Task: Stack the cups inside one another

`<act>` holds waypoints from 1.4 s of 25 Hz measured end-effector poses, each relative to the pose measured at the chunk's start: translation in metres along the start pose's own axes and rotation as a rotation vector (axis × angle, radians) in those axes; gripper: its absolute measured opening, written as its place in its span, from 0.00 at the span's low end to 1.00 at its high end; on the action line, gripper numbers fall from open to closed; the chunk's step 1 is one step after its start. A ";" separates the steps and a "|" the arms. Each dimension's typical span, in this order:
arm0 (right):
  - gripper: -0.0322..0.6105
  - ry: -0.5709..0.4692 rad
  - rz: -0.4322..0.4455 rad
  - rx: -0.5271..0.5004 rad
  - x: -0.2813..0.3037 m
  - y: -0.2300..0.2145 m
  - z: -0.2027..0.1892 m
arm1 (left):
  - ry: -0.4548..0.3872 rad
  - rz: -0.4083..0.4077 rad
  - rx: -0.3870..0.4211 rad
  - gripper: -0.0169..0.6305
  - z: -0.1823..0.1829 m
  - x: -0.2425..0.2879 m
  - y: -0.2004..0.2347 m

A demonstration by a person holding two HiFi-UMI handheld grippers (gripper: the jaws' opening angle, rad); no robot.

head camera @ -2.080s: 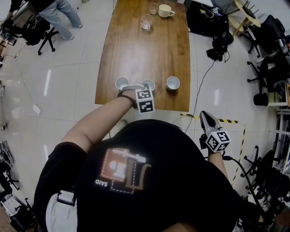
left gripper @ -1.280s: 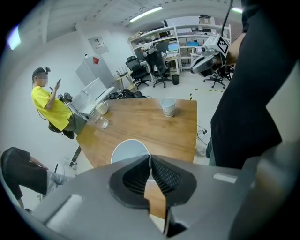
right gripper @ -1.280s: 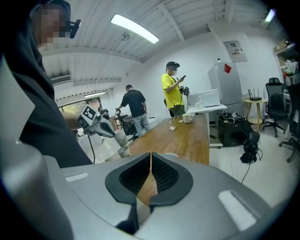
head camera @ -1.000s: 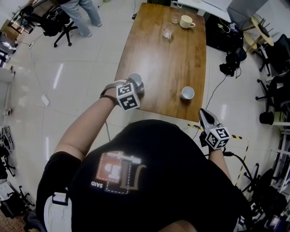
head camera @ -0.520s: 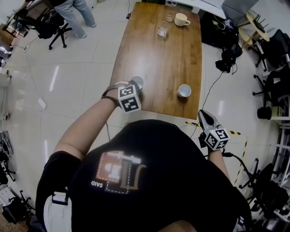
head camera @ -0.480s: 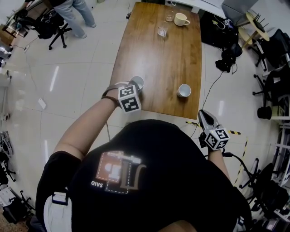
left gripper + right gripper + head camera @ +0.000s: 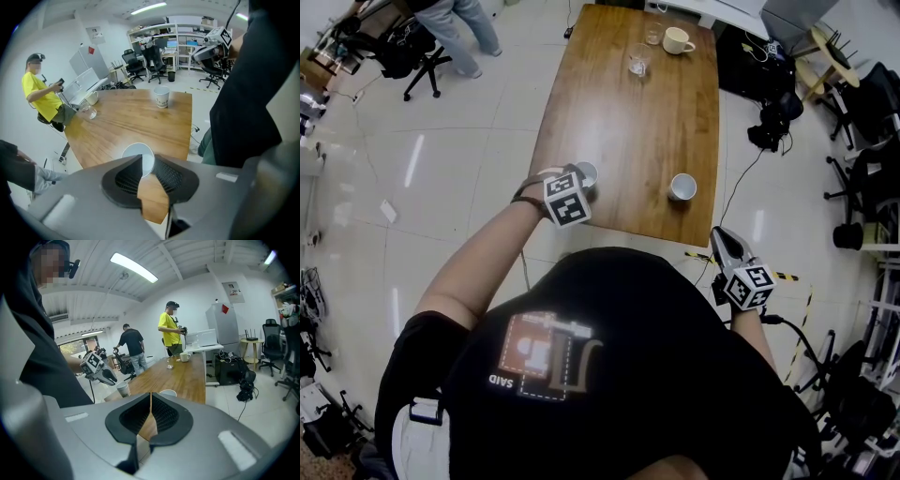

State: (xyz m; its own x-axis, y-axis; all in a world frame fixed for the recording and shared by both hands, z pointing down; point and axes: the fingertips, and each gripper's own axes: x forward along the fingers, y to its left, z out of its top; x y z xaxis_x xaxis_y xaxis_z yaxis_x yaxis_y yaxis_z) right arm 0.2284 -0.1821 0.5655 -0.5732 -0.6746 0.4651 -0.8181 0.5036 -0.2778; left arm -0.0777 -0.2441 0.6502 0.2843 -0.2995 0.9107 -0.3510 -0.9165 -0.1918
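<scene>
Work surface: long brown wooden table (image 7: 628, 122), its near end towards the operator.
Left gripper (image 7: 148, 158): jaws stand apart with nothing clamped, and bare wood shows in the gap. It hangs over the table's near left corner.
Left white cup (image 7: 146, 157): small paper-looking tumbler, upright, mouth up. It stands at 12 o'clock from the left jaw tips, just beyond and below them, with one jaw covering part of its rim. The right gripper view shows those jaws just above the rim, not closed on it. Whether another cup sits inside cannot be told.
Right white cup (image 7: 682, 187): same kind, upright, mouth up. It stands alone near the table's near edge, well apart from the left white cup.
Right gripper (image 7: 150, 397): jaws together tip to tip and empty, held off the table beside the operator's body.
Governing relation: in the head view the right white cup lies at 3 o'clock from the left gripper and at 11 o'clock from the right gripper. The right gripper is judged the nearer. The cup's long axis is vertical, so a grip across the wall or rim is indicated.
Stage (judgement): one cup is not yet nested, and it must travel to 9 o'clock and go into the left white cup.
Risk (judgement): a light cup tips if a jaw strikes it.
Not in task: cream ceramic mug (image 7: 679, 40) and clear drinking glass (image 7: 637, 64) at the far end.
</scene>
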 end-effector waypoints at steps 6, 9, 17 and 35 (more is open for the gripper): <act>0.09 -0.029 0.040 -0.010 0.011 0.009 0.013 | -0.234 0.154 -0.214 0.13 0.006 -0.048 0.014; 0.09 -0.066 0.066 -0.006 0.021 0.010 0.023 | -0.407 0.219 -0.431 0.13 -0.013 -0.071 0.015; 0.09 -0.057 0.117 -0.035 0.042 0.024 0.032 | -0.744 0.207 -1.147 0.09 -0.094 -0.095 0.002; 0.09 -0.047 0.046 -0.015 0.012 0.030 0.023 | -0.421 0.063 -0.277 0.12 -0.020 -0.066 0.010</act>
State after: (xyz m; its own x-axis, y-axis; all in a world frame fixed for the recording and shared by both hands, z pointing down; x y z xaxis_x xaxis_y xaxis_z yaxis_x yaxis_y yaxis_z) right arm 0.1964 -0.1874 0.5436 -0.6118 -0.6751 0.4122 -0.7904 0.5421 -0.2854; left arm -0.1178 -0.2278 0.5952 0.5700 -0.4850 0.6632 -0.5864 -0.8056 -0.0852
